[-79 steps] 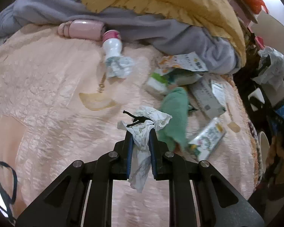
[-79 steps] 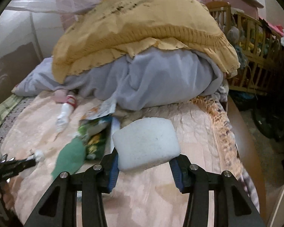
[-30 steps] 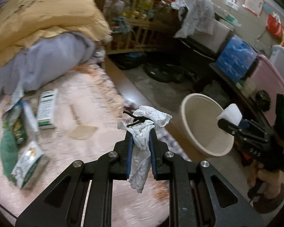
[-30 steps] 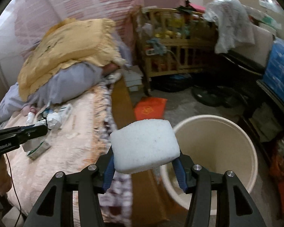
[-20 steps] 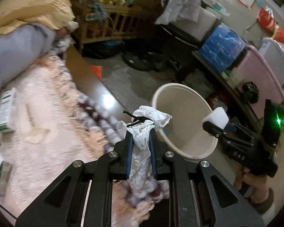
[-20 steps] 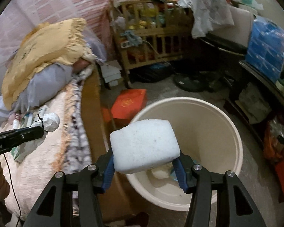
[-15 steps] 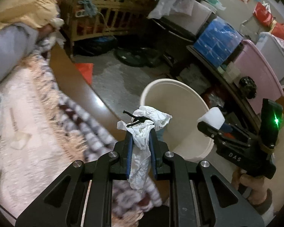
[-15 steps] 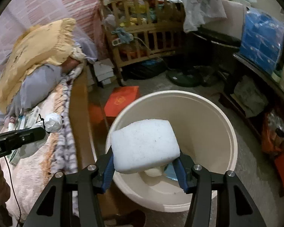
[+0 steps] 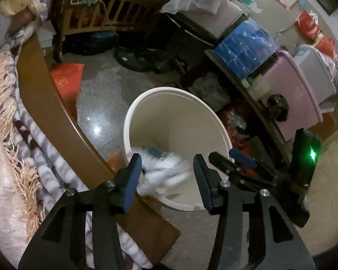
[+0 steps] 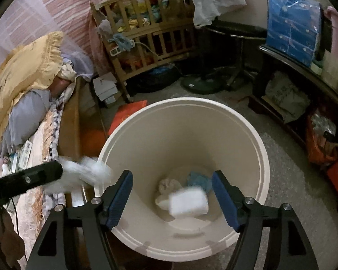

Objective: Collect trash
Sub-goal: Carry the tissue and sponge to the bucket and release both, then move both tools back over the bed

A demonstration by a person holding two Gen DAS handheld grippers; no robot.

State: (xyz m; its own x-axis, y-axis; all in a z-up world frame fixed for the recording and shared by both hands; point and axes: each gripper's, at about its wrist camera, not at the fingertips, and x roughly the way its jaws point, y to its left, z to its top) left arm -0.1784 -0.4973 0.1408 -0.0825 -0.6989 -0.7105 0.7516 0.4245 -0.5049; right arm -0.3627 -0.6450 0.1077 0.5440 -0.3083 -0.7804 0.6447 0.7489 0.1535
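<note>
Hovering over the bucket (image 9: 133, 117), the left gripper (image 9: 167, 168) has just been opening; its jaws stand apart and the tissue (image 9: 162, 173), blurred, sits loose between them, no pad pressing it, close to the near rim. It may well catch that rim and drop onto the bed frame (image 9: 45, 103) or the floor.

In the right view, the right gripper (image 10: 172, 193) has likewise just been opening, and nothing sits between its jaws. The foam block (image 10: 188, 202) is inside the bucket above older scraps. The tissue appears beside the rim's left edge, so a spill outside looks possible.
</note>
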